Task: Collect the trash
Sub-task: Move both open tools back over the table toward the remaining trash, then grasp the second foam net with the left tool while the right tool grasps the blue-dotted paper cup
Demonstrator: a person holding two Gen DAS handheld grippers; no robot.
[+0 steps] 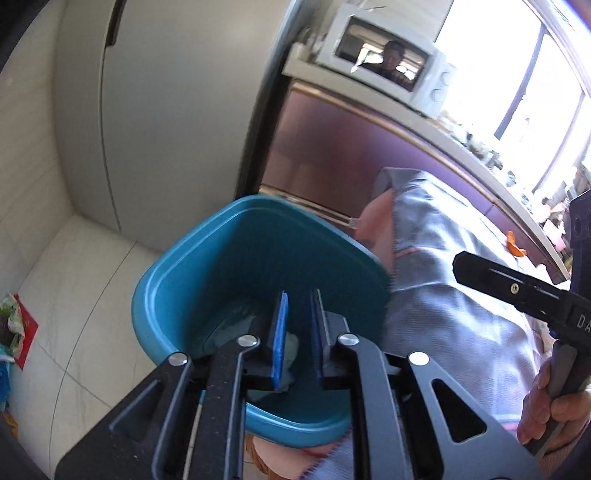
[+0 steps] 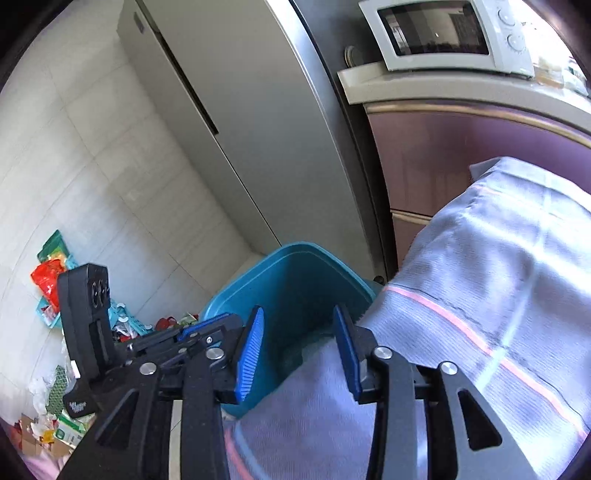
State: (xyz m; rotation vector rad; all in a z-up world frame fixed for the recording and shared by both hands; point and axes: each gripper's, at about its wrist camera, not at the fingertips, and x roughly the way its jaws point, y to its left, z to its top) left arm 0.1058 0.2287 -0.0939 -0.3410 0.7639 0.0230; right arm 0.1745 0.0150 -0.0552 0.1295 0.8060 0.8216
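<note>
A teal plastic bin (image 1: 207, 266) stands on the floor beside a cloth-covered table; it also shows in the right wrist view (image 2: 295, 280). My left gripper (image 1: 299, 306) hovers over the bin's mouth, jaws a little apart and empty. Pale crumpled trash (image 1: 291, 347) lies at the bin's bottom beneath it. My right gripper (image 2: 299, 321) is open and empty, just above the bin's near rim and the cloth's edge. The left gripper's body (image 2: 88, 325) shows at left in the right wrist view. Loose wrappers (image 2: 51, 280) litter the floor at left.
A grey-and-pink tablecloth (image 2: 498, 280) hangs at right. A silver fridge (image 2: 258, 129) stands behind the bin, a purple cabinet (image 2: 443, 155) with a white microwave (image 2: 443, 33) beside it. More packets (image 1: 14, 325) lie on the white tile floor.
</note>
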